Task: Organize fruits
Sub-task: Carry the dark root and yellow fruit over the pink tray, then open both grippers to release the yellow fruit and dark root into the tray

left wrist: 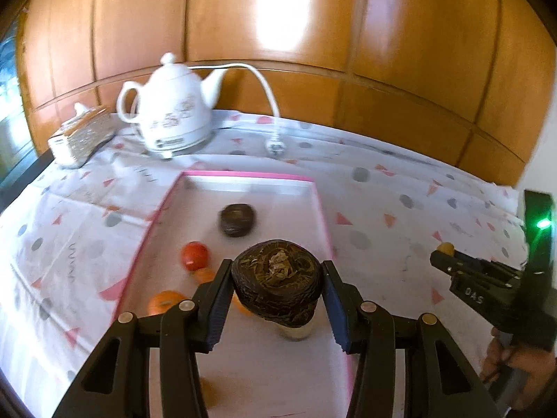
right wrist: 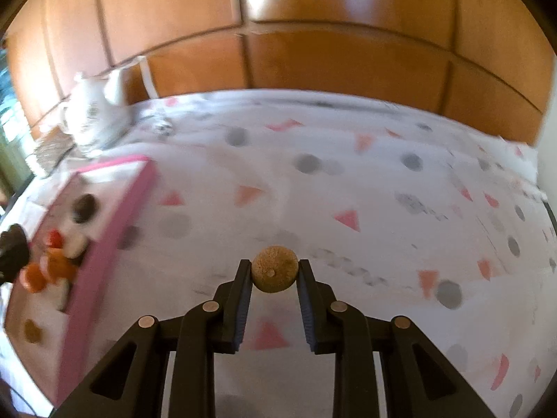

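Observation:
My left gripper (left wrist: pixel 277 287) is shut on a dark brown wrinkled fruit (left wrist: pixel 276 280) and holds it above the pink-rimmed white box (left wrist: pixel 243 176). Inside the box lie another dark fruit (left wrist: pixel 236 219), a red fruit (left wrist: pixel 195 256) and orange fruits (left wrist: pixel 165 302). A pale object (left wrist: pixel 296 331) shows just under the held fruit. My right gripper (right wrist: pixel 275 271) is shut on a small round tan fruit (right wrist: pixel 275 269), above the patterned tablecloth to the right of the box (right wrist: pixel 104 247). In the left wrist view the right gripper (left wrist: pixel 444 252) appears at far right with the small fruit (left wrist: pixel 446 247) at its tip.
A white teapot-shaped kettle (left wrist: pixel 174 111) with a cord and plug (left wrist: pixel 275 144) stands at the back left, next to a tissue box (left wrist: pixel 81 136). Wood panelling (left wrist: pixel 313 52) runs behind the table. A person's hand (left wrist: pixel 515 358) grips the right tool.

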